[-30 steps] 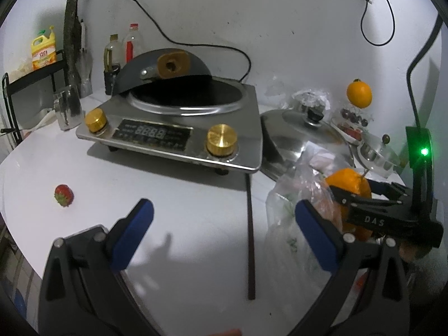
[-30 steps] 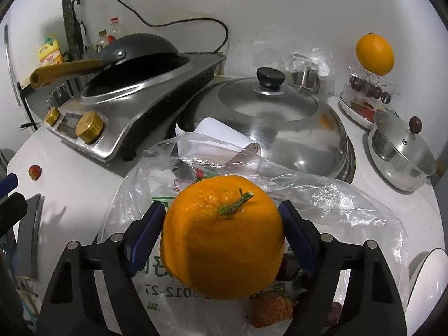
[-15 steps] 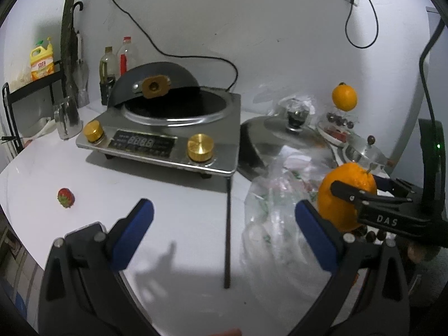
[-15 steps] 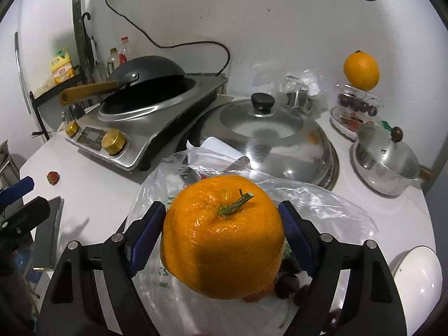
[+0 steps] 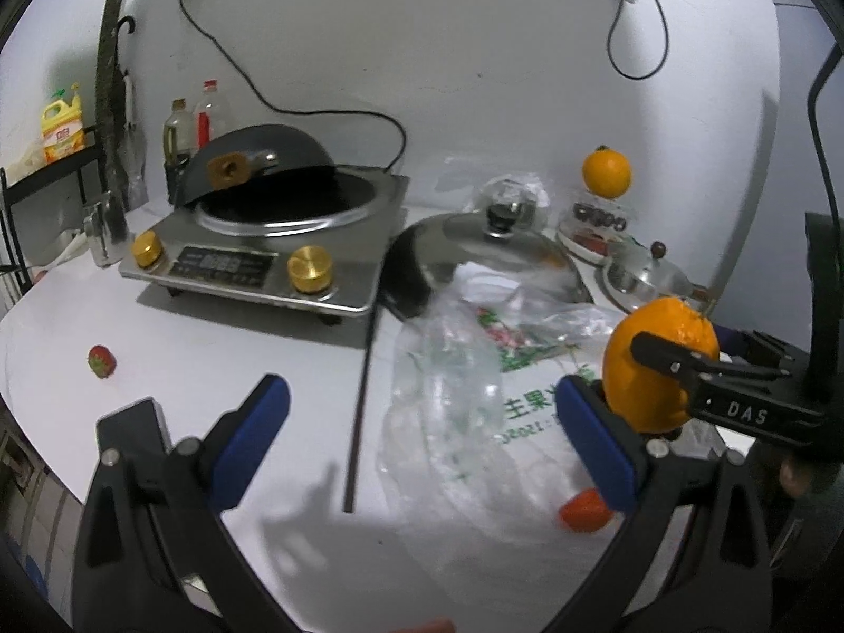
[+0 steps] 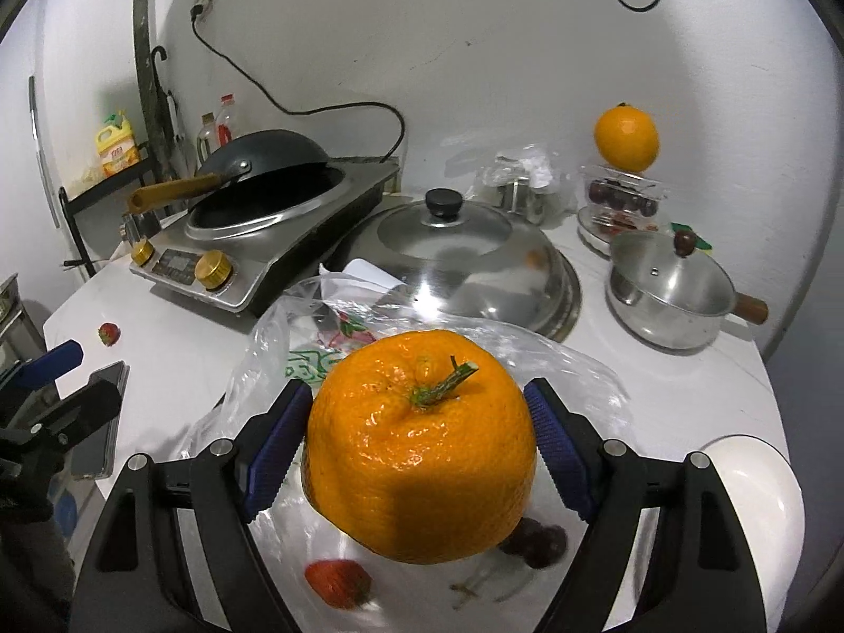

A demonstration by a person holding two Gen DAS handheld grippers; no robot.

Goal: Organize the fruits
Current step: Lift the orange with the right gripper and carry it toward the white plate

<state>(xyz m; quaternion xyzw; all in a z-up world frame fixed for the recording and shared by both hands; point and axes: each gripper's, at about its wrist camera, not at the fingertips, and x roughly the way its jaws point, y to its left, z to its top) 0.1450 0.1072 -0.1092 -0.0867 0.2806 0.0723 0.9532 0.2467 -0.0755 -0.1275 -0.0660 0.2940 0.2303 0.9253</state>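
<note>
While your right gripper [image 6: 419, 461] has the big round orange with the green stem stub [image 6: 422, 446] pinched between its blue pads, held in the air above the crumpled clear plastic bag [image 6: 438, 332] at frame centre, the main risk is a slip. The peel is glossy and the fruit is wider than the pads, so only two narrow strips appear to bear on it. Tilt or jerk and it likely rolls out, dropping onto the red strawberry [image 6: 337, 583] and the dark cherries [image 6: 533, 540] lying on the bag just below.

Second risk: the bag. It is loose and slick; snag it on the way and you drag the small fruit with it.

Third: the second orange [image 6: 626, 138] at upper right is perched on a clear container of cherries [image 6: 622, 195]. It looks wobbly, so go gently if you stack there.

Your left gripper [image 5: 419, 430] is spread wide, holding nothing, hovering low over the table.

Surface: round white tabletop [image 5: 211, 348], smooth, so fruit will roll. Centre holds a large domed steel lid [image 6: 464, 258]; upper left a steel induction cooker with brass knobs [image 6: 253, 242] carrying a dark wok [image 6: 264, 155]; right a small lidded steel pot [image 6: 667, 290]. A lone strawberry [image 5: 102, 361] sits at far left. White wall behind, with cables.
</note>
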